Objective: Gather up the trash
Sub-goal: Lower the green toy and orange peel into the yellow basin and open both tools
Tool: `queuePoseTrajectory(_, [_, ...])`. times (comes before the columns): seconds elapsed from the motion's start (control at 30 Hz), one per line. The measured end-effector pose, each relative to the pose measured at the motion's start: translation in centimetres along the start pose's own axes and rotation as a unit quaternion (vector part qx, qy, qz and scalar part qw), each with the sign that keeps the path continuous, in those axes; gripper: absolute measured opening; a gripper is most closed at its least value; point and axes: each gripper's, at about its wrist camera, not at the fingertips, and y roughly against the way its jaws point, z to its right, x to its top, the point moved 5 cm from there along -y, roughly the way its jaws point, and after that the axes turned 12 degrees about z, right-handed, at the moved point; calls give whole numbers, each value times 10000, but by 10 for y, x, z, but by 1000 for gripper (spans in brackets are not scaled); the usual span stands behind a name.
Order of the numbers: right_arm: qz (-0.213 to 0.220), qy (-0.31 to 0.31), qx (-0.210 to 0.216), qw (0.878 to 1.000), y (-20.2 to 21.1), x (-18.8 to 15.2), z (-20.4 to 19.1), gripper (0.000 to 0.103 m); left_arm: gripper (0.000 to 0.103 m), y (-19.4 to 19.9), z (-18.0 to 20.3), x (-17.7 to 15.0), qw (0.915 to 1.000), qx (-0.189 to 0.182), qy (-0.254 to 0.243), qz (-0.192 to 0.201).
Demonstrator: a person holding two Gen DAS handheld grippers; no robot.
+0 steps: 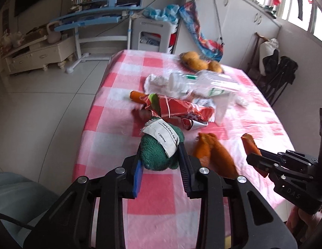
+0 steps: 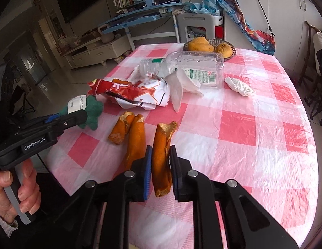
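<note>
Pick-up step, near edge of the table (image 2: 254, 95): my right gripper (image 2: 160, 166) clamped an orange peel (image 2: 160, 145), my left gripper (image 1: 161, 161) pinched the green plush (image 1: 159, 151). Next, I judged, lifting both away.

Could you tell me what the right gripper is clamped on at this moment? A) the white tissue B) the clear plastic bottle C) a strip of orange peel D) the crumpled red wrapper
C: the right gripper has its pads pressed on both sides of an orange peel strip.

Bottle (image 1: 204, 83) motion-blurred in left view; tag (image 1: 163, 139) text partly unreadable.
</note>
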Motion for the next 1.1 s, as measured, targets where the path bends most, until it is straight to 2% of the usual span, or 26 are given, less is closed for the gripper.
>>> queuePoseTrajectory(0.1, [132, -37, 55, 9999, 18, -1, -4, 17, 30, 18, 7, -8, 9999, -105, -14, 72])
queuePoseTrajectory(0.17, [145, -116, 80, 9998, 27, -8, -5, 17, 30, 22, 8, -17, 9993, -341, 161, -83])
queuePoseTrajectory(0.23, [119, -211, 109, 9996, 34, -15, -5, 17, 30, 23, 8, -26, 9989, -350, 196, -232])
queuePoseTrajectory(0.4, [87, -135, 134, 9998, 52, -33, -20, 17, 30, 40, 9, -37, 9986, -431, 215, -203])
queuePoseTrajectory(0.67, [-376, -11, -8, 9993, 78, -87, -38, 19, 30, 77, 44, -71, 9966, -711, -345, -248])
queuePoseTrajectory(0.7, [-347, -47, -83, 9994, 83, -93, -37, 22, 30, 80, 48, -77, 9961, -742, -396, -271])
queuePoseTrajectory(0.77, [-116, -193, -200, 9995, 94, -93, -33, 41, 30, 87, 55, -88, 9950, -811, -464, -351])
queuePoseTrajectory(0.8, [95, -259, -331, 9991, 102, -89, -29, 58, 30, 89, 57, -92, 9946, -835, -486, -385])
queuePoseTrajectory(0.83, [378, -340, -452, 9977, 111, -83, -24, 63, 30, 92, 60, -98, 9938, -874, -526, -435])
queuePoseTrajectory(0.9, [803, -542, -463, 9942, 125, -76, -17, 64, 30, 95, 67, -106, 9918, -974, -631, -529])
queuePoseTrajectory(1.0, [1377, -674, -617, 9862, 139, -65, -10, 72, 31, 96, 82, -119, 9860, -1128, -985, -733])
queuePoseTrajectory(1.1, [1590, -756, -737, 9816, 141, -59, -7, 77, 35, 95, 97, -139, 9749, -1340, -1322, -1189])
